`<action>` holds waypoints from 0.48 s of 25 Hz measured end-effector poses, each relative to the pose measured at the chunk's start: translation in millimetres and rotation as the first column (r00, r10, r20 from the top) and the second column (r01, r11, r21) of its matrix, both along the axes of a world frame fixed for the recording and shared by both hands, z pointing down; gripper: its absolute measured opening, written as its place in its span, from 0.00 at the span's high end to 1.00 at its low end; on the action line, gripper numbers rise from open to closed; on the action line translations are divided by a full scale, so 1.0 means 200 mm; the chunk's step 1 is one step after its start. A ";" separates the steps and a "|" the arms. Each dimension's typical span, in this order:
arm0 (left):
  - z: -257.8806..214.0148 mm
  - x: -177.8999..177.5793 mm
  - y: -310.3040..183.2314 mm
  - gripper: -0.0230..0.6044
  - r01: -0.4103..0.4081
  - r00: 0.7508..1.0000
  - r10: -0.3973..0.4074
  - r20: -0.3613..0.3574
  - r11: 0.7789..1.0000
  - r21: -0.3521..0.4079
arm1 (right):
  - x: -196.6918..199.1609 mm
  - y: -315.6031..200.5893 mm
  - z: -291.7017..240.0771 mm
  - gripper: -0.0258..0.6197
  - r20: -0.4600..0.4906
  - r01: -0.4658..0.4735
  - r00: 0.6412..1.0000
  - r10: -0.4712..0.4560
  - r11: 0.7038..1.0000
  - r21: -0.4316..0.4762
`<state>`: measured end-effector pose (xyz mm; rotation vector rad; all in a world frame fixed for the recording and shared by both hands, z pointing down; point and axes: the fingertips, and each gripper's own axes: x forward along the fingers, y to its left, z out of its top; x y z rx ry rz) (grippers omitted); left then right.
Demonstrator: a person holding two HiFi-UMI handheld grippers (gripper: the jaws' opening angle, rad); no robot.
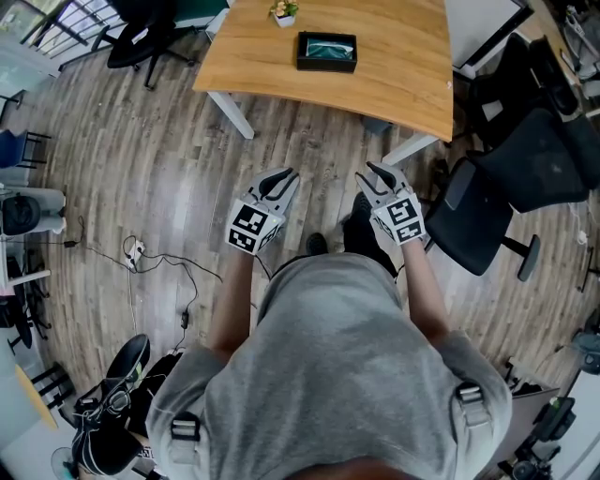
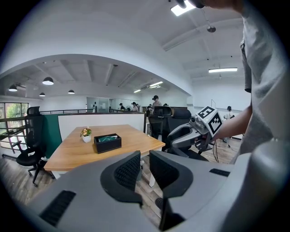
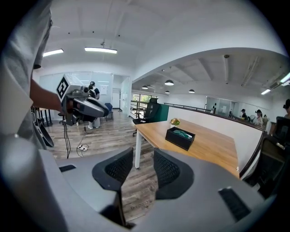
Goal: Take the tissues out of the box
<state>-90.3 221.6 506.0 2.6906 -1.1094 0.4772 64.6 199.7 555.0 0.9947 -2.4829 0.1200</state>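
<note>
A black tissue box [image 1: 326, 51] with green tissue showing in its top sits on the wooden table [image 1: 375, 89], far ahead of both grippers. The box also appears in the left gripper view [image 2: 107, 142] and in the right gripper view [image 3: 180, 137]. My left gripper [image 1: 286, 175] [image 2: 145, 159] hangs over the floor in front of the table, its jaws a narrow gap apart with nothing between them. My right gripper [image 1: 372, 171] [image 3: 137, 159] is level beside it, jaws parted wider and empty. Neither touches the box.
A small potted plant [image 1: 284, 11] stands on the table just left of the box. A black office chair [image 1: 497, 202] is close on the right, another [image 1: 141, 37] at the far left. Cables and a plug strip [image 1: 136, 251] lie on the wood floor at left.
</note>
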 end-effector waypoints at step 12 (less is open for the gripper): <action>0.00 0.00 0.05 0.66 -0.001 1.000 0.001 -0.004 1.000 0.000 | -0.04 0.08 0.05 0.60 -0.061 0.038 0.997 -0.038 0.999 -0.010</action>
